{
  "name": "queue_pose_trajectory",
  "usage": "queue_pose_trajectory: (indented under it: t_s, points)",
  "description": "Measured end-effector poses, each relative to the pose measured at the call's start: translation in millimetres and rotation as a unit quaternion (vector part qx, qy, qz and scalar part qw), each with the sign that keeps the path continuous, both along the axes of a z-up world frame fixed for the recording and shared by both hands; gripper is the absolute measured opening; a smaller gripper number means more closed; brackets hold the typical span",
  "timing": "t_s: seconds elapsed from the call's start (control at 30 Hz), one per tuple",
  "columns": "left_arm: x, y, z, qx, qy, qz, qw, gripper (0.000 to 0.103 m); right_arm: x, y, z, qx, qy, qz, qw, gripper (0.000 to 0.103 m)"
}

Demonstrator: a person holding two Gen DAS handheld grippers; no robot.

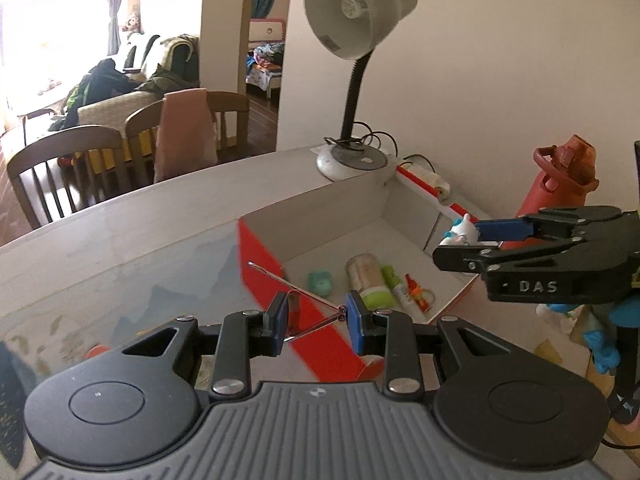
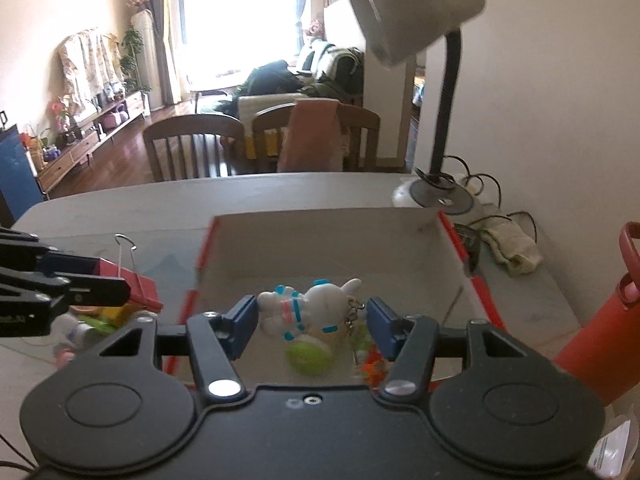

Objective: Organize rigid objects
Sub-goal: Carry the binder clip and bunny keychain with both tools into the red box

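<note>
Grey tabletop (image 2: 120, 208). We carry a white figurine (image 2: 308, 308), clamped in our right gripper (image 2: 310, 322), over the red box (image 2: 452, 236); several items inside already. Left gripper (image 1: 316, 318) pinches a red binder clip (image 2: 132, 284) at nine o'clock, pending.

In the left wrist view the red binder clip (image 1: 298, 312) was mostly masked by the left gripper's fingers (image 1: 277, 320), leaving its wire handles plain. The red bottle (image 2: 600, 320) was cut off by the right wrist picture's right edge. Behind the white figurine (image 2: 308, 308), the box's (image 2: 320, 232) contents were smeared, and small things under the clip there were too blurred to name.
</note>
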State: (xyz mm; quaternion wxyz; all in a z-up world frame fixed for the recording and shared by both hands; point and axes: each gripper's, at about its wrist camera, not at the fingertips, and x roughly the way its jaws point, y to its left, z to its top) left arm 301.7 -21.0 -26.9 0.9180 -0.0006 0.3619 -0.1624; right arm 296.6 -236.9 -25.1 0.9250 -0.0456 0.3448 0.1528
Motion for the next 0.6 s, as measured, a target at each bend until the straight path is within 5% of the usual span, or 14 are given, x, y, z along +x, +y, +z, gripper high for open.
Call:
queue_pose_trajectory:
  t_s: [0.6]
  points:
    - [105, -80, -43, 0.047, 0.044, -0.013, 0.9978, 0.029, 55, -36, -58, -0.050, 0.060, 0.017, 0.997, 0.059]
